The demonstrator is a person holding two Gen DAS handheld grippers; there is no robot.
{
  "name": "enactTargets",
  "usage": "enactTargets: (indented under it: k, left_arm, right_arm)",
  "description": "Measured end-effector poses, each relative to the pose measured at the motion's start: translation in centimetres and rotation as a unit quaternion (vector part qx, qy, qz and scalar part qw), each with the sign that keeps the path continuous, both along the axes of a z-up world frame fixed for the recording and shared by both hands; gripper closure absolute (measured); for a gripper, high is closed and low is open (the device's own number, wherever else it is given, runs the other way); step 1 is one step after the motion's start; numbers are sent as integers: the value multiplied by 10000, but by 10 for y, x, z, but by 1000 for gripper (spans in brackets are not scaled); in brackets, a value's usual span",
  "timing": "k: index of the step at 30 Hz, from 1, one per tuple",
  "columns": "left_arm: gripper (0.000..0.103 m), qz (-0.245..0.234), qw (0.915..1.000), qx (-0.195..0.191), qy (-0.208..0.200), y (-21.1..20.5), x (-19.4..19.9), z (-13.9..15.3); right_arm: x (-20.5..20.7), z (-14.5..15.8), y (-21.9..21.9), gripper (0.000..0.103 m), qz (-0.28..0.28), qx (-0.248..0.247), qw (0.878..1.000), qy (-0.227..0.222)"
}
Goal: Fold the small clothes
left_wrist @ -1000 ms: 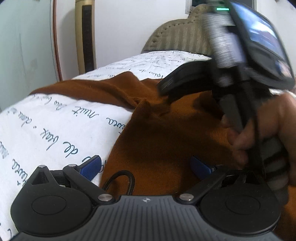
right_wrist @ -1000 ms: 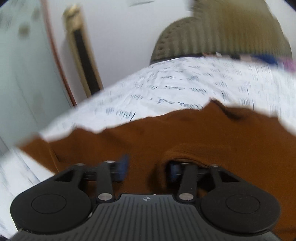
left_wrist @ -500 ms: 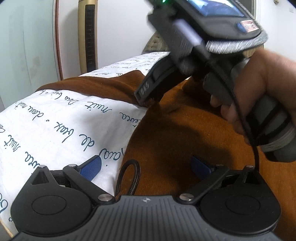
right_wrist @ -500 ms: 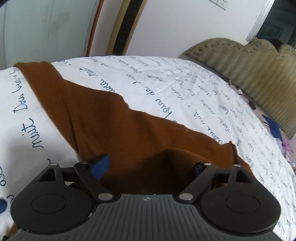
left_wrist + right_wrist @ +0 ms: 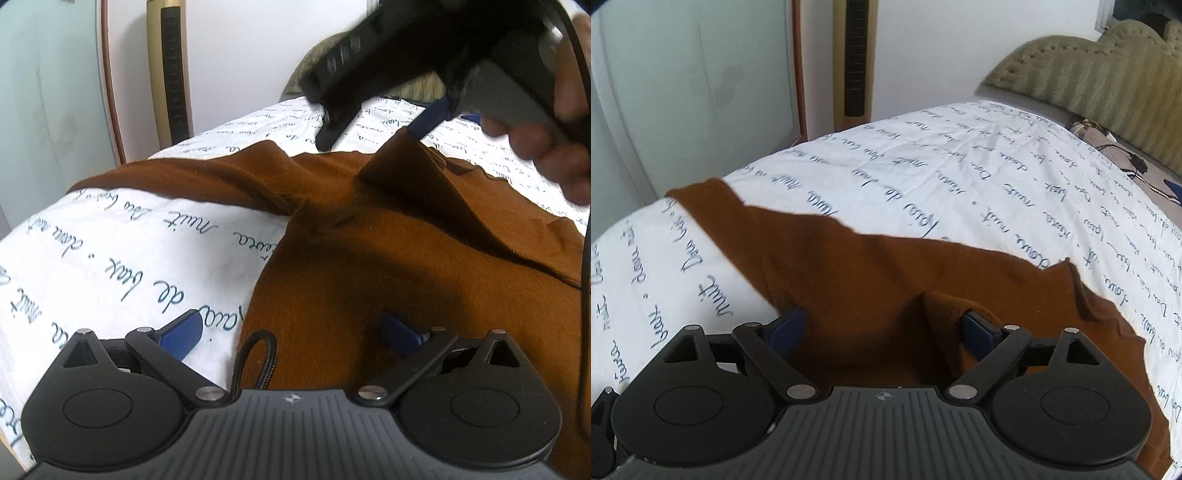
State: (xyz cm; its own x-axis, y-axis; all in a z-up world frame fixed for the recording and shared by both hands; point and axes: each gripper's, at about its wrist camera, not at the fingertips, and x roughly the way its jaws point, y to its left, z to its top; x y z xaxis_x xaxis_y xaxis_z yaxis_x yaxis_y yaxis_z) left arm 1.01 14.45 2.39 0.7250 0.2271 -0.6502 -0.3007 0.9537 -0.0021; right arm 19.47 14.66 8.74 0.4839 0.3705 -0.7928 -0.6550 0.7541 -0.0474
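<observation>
The brown garment [image 5: 388, 258] is spread out on the bed [image 5: 960, 173], over a white sheet printed with dark cursive writing, one sleeve trailing off to the far left. A peak of the fabric is pulled up at the far right side, seemingly snagged on one blue pad [image 5: 430, 120] of the right tool [image 5: 373, 129], which hangs above the cloth in a person's hand [image 5: 546, 147]. That tool's jaws have just been opening and stand wide now; in its own view the raised fold leans against the right pad, not pinched between the two. The left tool [image 5: 291, 332] sits low at the near edge, jaws spread wide, left pad over the sheet and right pad over the garment, gripping nothing. A padded headboard [image 5: 1108, 70] is at the far right, a tall tower fan [image 5: 855, 62] against the wall.
</observation>
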Motion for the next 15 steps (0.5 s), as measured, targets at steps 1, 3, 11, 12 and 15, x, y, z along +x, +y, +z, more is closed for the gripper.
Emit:
enactTargets:
  k: [1,3,11,12,15]
  left_arm:
    - [0,-10,10000,19,7,-1,1,1]
    - [0,-47,10000,43,11,-2,3,1]
    - [0,-137,9998,100,38,-2,-4,-5]
    - [0,-142,9999,81,27,0,-4,-5]
    - [0,-174,9998,13,-21,6,-5,-5]
  right_arm:
    - [6,5,-4,16,-22,280,9994,189]
    - [16,10,-13,15,-25,1004,9920,768]
    - [10,-28,-12,24,-299,1998,9641,1724]
    - [5,-27,-20,24,-343,2055,9682,1382]
    - [-1,-26,-53,23,-854,1924,9769,365]
